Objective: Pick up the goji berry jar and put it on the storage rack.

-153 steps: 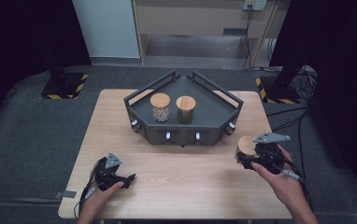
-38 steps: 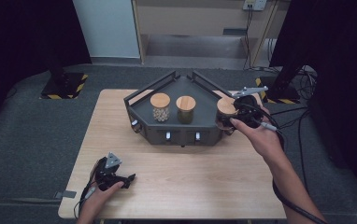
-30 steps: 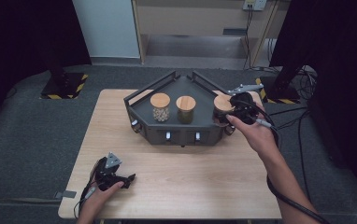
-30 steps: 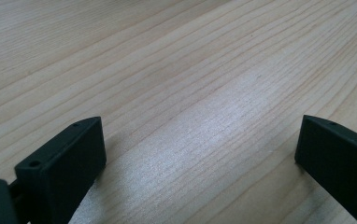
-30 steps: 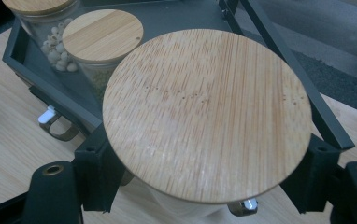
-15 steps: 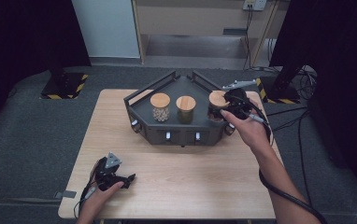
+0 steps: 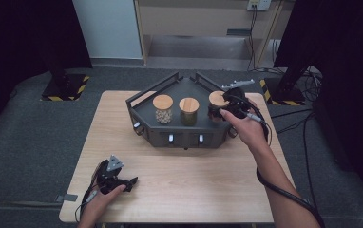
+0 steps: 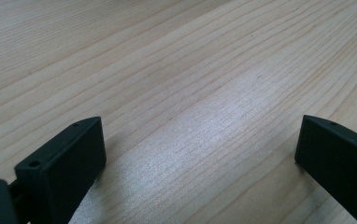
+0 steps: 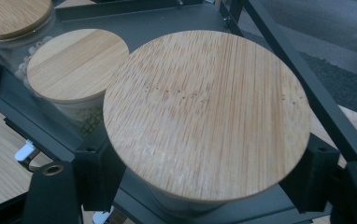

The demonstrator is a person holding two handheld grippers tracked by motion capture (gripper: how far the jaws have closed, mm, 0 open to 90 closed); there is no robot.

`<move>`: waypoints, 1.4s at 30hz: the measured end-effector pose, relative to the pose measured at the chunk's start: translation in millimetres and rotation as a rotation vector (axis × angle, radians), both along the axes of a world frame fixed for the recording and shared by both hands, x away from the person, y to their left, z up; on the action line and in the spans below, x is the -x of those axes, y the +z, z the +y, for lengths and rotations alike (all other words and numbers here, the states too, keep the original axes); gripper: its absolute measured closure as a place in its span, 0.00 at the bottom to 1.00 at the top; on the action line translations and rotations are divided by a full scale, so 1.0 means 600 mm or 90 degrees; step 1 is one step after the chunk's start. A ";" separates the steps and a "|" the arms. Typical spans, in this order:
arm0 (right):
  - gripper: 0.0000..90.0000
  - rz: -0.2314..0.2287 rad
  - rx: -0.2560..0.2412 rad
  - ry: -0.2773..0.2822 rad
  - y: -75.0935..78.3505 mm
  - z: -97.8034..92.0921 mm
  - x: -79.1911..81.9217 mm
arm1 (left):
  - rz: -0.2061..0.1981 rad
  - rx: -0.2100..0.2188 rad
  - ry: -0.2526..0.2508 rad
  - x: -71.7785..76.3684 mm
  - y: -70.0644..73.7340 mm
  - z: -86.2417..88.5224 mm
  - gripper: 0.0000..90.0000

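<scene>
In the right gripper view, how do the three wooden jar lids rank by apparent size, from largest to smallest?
1. Held jar's lid, largest, though nearest the camera.
2. Middle jar's lid.
3. Far jar's lid, cut off by the frame, so its place is unsure.
Nearness makes true sizes unsure.

text: none legible | labels: none | brands: none | numbers: none | signs: yellow-black hazard stripes on floor stand bases, no words

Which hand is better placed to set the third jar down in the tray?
Right. The right gripper holds the jar between its jaws, over the tray beside the other two jars. The left gripper lies open on the table, far from the tray.
</scene>
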State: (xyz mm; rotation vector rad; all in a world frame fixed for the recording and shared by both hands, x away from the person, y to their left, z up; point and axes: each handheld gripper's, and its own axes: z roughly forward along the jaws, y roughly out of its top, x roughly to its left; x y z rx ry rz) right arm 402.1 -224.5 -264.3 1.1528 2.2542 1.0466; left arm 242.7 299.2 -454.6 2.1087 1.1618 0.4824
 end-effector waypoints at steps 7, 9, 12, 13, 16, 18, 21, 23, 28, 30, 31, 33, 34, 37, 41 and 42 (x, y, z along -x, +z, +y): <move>0.29 0.007 -0.002 -0.003 -0.013 0.005 -0.008 | 0.000 0.000 0.000 0.000 0.000 0.000 0.01; 0.29 0.007 -0.003 -0.005 -0.015 0.006 -0.010 | 0.000 0.000 0.000 0.000 0.000 0.000 0.01; 0.29 0.009 -0.003 -0.007 -0.018 0.007 -0.012 | 0.000 0.000 0.000 0.000 0.000 0.000 0.01; 0.29 0.009 -0.003 -0.008 -0.019 0.008 -0.013 | 0.000 0.000 0.000 0.000 0.000 0.000 0.01; 0.29 0.012 -0.002 -0.006 -0.021 0.008 -0.015 | 0.000 0.000 0.000 0.000 0.000 0.000 0.01; 0.29 0.012 0.000 -0.006 -0.023 0.010 -0.016 | 0.000 0.000 0.000 0.000 0.000 0.000 0.01; 0.29 0.014 -0.002 -0.010 -0.026 0.010 -0.017 | 0.000 0.000 0.000 0.000 0.000 0.000 0.01; 0.29 0.015 -0.002 -0.011 -0.028 0.010 -0.018 | 0.000 0.000 0.000 0.000 0.000 0.000 0.01; 0.29 0.020 0.001 -0.012 -0.036 0.013 -0.020 | 0.000 0.000 0.000 0.000 0.000 0.000 0.01; 0.29 0.022 0.000 -0.012 -0.039 0.013 -0.021 | 0.000 0.000 0.000 0.000 0.000 0.000 0.01; 0.29 0.022 -0.001 -0.012 -0.040 0.013 -0.022 | 0.000 0.000 0.000 0.000 0.000 0.000 0.01; 0.29 0.023 -0.002 -0.013 -0.043 0.013 -0.022 | 0.000 0.000 0.000 0.000 0.000 0.000 0.01; 0.29 0.023 -0.001 -0.014 -0.044 0.014 -0.022 | 0.000 0.000 0.000 0.000 0.000 0.000 0.01; 0.29 0.024 -0.004 -0.015 -0.047 0.012 -0.023 | 0.000 0.000 0.000 0.000 0.000 0.000 0.01; 0.29 0.025 -0.005 -0.015 -0.051 0.012 -0.022 | 0.000 0.000 0.000 0.000 0.000 0.000 0.01; 0.29 0.025 -0.005 -0.015 -0.051 0.012 -0.022 | 0.000 0.000 0.000 0.000 0.000 0.000 0.01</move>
